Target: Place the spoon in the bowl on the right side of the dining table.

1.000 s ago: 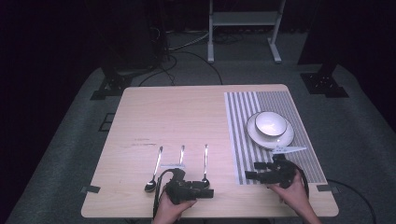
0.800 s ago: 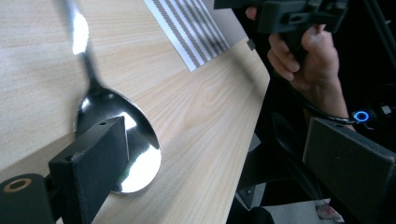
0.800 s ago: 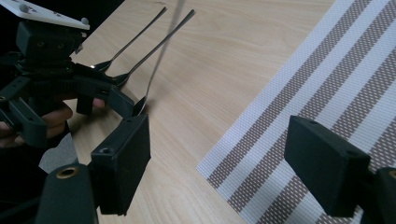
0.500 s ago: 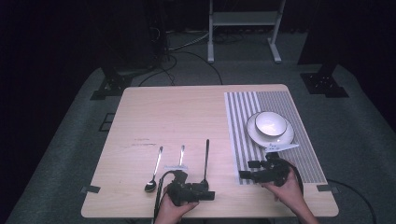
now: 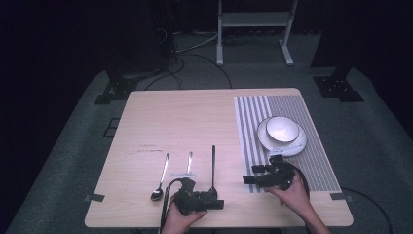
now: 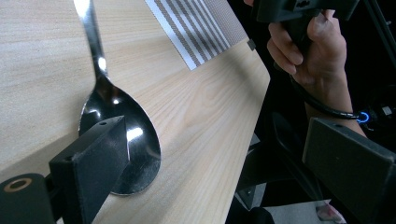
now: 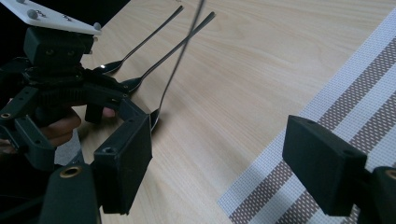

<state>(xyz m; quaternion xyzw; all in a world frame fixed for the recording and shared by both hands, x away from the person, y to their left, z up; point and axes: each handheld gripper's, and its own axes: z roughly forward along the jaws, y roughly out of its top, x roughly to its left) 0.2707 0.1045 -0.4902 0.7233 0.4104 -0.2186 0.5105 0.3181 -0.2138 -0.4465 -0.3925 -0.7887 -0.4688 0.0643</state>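
Left claw [image 5: 216,204] low on the surface [image 5: 195,122] at the near edge, about 6 o'clock, jaws spread wide. In the left gripper view one jaw sits right at the bowl of the dark-handled spoon [image 6: 119,135], the other hangs out past the surface edge; nothing pinched yet. Likely lined up this way to take the spoon by its bowl end, since that end lies nearest the person. That spoon [image 5: 213,165] lies lengthwise, handle pointing to 12 o'clock, rightmost of three. The middle spoon [image 5: 189,162] and the left spoon [image 5: 160,178] lie parallel beside it, all apart, a tidy row that suggests cutlery waiting to be laid. Right claw [image 5: 251,179] at about 5 o'clock, jaws also spread and empty, hovering over the near left corner of the striped placemat [image 5: 316,161] and turned toward the left claw, perhaps ready to receive or steady. Farther out on the mat, toward 2 o'clock, a white bowl [image 5: 282,129] sits on a plate [image 5: 298,145], the setting the cutlery seems meant for.
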